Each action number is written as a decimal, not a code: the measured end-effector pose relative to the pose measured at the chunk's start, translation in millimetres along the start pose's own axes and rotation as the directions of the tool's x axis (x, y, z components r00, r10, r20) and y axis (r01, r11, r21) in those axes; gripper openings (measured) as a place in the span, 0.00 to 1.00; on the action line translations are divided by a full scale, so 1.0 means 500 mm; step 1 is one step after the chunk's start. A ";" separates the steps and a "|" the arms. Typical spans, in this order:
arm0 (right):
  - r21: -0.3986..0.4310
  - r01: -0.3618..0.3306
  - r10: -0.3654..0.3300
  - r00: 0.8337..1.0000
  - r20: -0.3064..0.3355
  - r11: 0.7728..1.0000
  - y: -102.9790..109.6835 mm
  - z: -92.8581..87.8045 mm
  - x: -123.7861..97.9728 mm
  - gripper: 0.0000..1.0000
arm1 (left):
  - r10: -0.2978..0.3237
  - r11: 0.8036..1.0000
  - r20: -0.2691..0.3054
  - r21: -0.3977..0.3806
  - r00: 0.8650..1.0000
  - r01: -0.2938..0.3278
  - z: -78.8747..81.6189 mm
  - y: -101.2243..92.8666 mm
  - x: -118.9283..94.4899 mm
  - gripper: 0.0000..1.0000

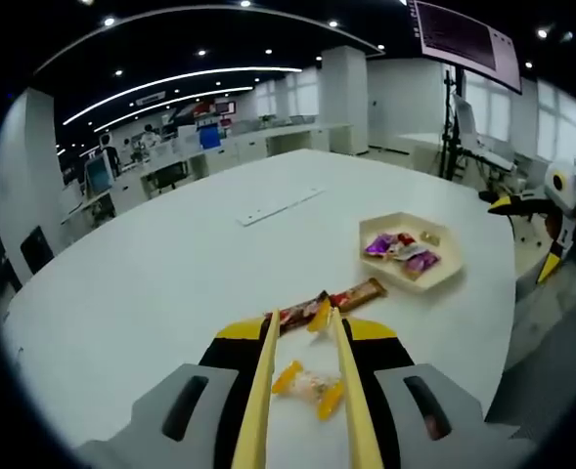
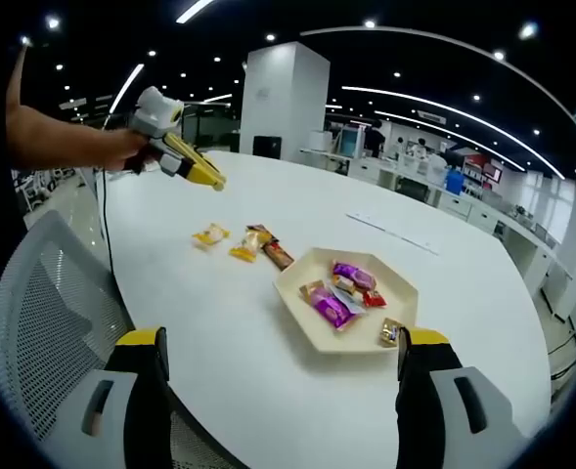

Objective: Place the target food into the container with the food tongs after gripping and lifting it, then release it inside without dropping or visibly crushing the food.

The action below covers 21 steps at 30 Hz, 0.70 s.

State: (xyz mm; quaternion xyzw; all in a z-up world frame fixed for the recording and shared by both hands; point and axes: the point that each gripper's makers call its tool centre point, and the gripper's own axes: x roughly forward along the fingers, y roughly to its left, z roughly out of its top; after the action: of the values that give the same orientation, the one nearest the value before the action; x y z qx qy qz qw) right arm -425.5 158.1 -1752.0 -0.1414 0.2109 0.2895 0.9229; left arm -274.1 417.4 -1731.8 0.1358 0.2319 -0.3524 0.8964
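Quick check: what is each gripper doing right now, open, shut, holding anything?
Left gripper: holds the yellow food tongs, tips apart above a yellow-wrapped candy, no food gripped.
Right gripper: open, empty, facing the tray.

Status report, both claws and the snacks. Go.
Left claw holding tongs, tips open over a yellow-wrapped candy, not gripped. Right claw open, short of the tray. Tray holds several wrapped snacks. Long snack bar beyond the tongs' tips.

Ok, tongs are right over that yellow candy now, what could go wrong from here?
The left gripper holds the tongs astride the yellow-wrapped candy; the small, slick wrapper may slip out on lifting, or crush if squeezed hard. The tong tips reach the long snack bar, so they might snag it. The tray sits apart across bare table, leaving room for a drop in transit.
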 end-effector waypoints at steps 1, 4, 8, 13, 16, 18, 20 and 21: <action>0.001 -0.001 0.001 1.000 -0.001 1.000 0.001 0.000 0.000 0.95 | -0.004 1.000 -0.009 0.002 1.000 0.004 -0.006 -0.003 0.001 0.26; 0.003 0.001 -0.001 1.000 0.003 1.000 -0.001 0.001 0.000 0.96 | 0.002 1.000 -0.023 0.017 1.000 -0.001 -0.021 -0.005 0.004 0.26; 0.010 0.010 -0.010 1.000 0.022 1.000 -0.005 0.009 -0.004 0.96 | 0.000 1.000 -0.056 0.003 0.998 0.000 -0.046 -0.013 0.013 0.26; 0.000 0.009 -0.009 1.000 0.012 1.000 -0.003 0.005 -0.002 0.96 | 0.053 0.999 -0.083 0.005 0.995 -0.053 -0.065 -0.006 0.024 0.26; 0.003 0.010 -0.010 1.000 0.015 1.000 -0.004 0.006 -0.003 0.96 | 0.041 0.999 -0.102 0.030 0.994 -0.038 -0.079 -0.026 0.031 0.26; 0.002 0.013 -0.013 1.000 0.017 1.000 -0.005 0.007 -0.004 0.96 | 0.048 0.998 -0.118 0.050 0.992 -0.043 -0.086 -0.033 0.037 0.26; 0.006 0.014 -0.014 1.000 0.017 1.000 -0.005 0.007 -0.004 0.95 | 0.055 0.998 -0.127 0.040 0.990 -0.050 -0.091 -0.030 0.042 0.26; 0.006 0.013 -0.013 1.000 0.015 1.000 -0.005 0.006 -0.004 0.95 | 0.061 0.998 -0.126 0.035 0.990 -0.057 -0.090 -0.029 0.043 0.26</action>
State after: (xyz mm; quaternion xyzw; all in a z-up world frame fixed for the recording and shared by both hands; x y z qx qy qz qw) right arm -424.3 156.4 -1748.1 -0.1380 0.2037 0.2837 0.9268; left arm -284.8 413.1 -1782.3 0.1787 0.2788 -0.3200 0.8877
